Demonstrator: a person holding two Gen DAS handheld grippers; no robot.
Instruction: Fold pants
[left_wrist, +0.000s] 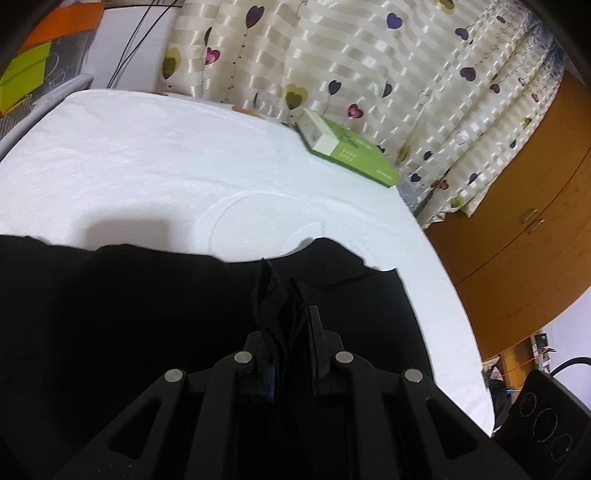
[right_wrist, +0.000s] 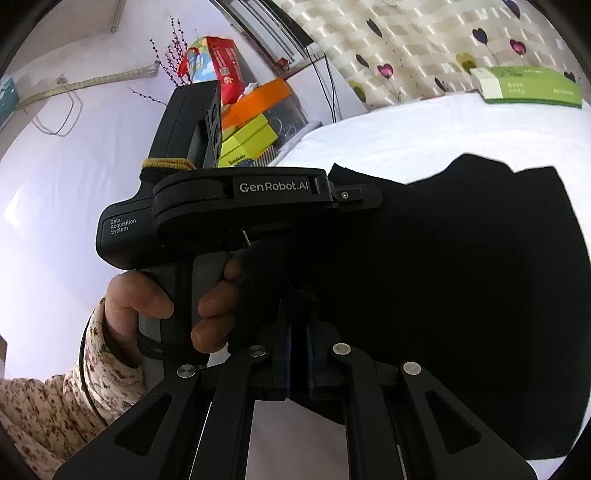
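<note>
Black pants (left_wrist: 129, 306) lie over the white-covered table (left_wrist: 147, 166) and fill the lower half of the left wrist view. My left gripper (left_wrist: 288, 314) is shut on a bunched fold of the pants' edge, with fabric standing up between its fingers. In the right wrist view the pants (right_wrist: 461, 277) hang lifted above the table (right_wrist: 424, 125). My right gripper (right_wrist: 299, 317) is shut on the pants' edge. The left gripper's body (right_wrist: 240, 206), held in a hand, is just left of it and also grips the fabric.
A green and white box (left_wrist: 347, 147) lies at the table's far edge, against a curtain with hearts (left_wrist: 369, 55); it also shows in the right wrist view (right_wrist: 528, 86). A wooden cabinet (left_wrist: 517, 229) stands to the right. Stacked coloured boxes (right_wrist: 251, 125) are beyond the table's left end.
</note>
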